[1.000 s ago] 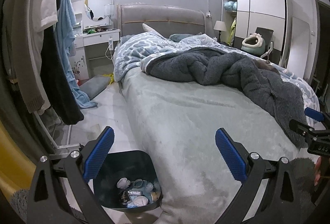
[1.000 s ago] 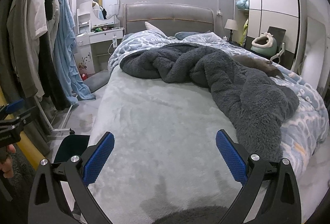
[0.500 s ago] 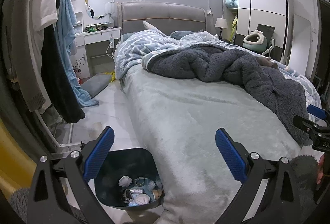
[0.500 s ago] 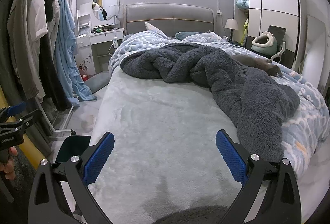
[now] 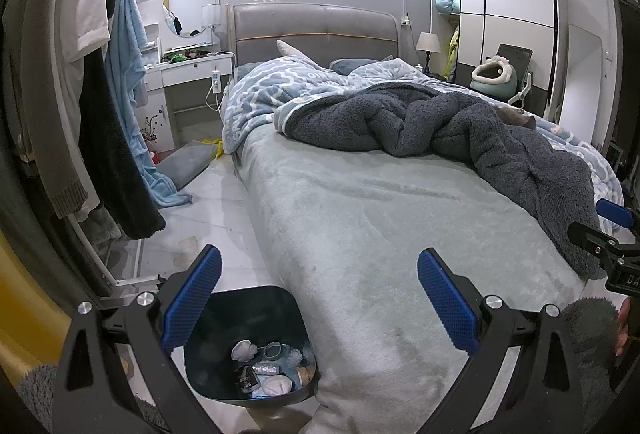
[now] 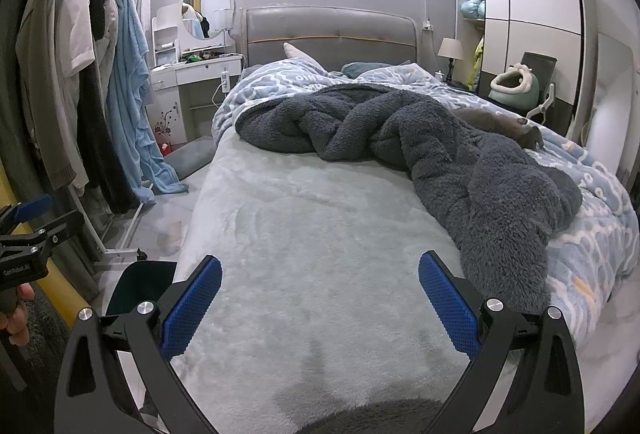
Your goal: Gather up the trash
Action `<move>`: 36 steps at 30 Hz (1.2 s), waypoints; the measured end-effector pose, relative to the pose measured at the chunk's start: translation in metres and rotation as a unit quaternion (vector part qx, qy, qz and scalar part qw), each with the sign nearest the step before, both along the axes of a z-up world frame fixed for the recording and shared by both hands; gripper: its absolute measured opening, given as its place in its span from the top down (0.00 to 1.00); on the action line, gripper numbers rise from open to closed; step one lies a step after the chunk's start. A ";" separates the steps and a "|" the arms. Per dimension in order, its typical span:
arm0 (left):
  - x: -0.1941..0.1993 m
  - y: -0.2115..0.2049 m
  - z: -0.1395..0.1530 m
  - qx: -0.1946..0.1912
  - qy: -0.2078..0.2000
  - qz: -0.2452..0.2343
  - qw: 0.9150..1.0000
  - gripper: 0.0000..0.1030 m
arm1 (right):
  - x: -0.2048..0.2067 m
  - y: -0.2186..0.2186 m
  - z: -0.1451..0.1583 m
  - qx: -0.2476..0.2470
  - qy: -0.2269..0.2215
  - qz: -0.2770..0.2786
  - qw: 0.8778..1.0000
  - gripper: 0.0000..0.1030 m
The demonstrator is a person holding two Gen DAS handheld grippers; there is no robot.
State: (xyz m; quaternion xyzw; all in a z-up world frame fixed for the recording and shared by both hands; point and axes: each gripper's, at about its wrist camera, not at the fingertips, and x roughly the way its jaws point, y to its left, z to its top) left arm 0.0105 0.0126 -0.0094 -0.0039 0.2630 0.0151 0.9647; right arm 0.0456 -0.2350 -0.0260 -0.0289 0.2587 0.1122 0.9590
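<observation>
Left wrist view: trash bin [image 5: 224,338] on the floor, touching the bed's [image 5: 360,218] near left corner, wrappers and wads inside.
Bearing: bin lies low and left under the left gripper [image 5: 320,298]; no loose trash shows on the bed.
Left gripper: spread wide, empty.
Right gripper [image 6: 320,298]: spread wide, empty, over the sheet.
Nearer: left.
</observation>
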 end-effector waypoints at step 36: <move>-0.001 0.000 -0.002 -0.004 -0.001 -0.005 1.000 0.03 | 0.000 0.000 0.000 0.000 -0.001 0.000 1.000 0.03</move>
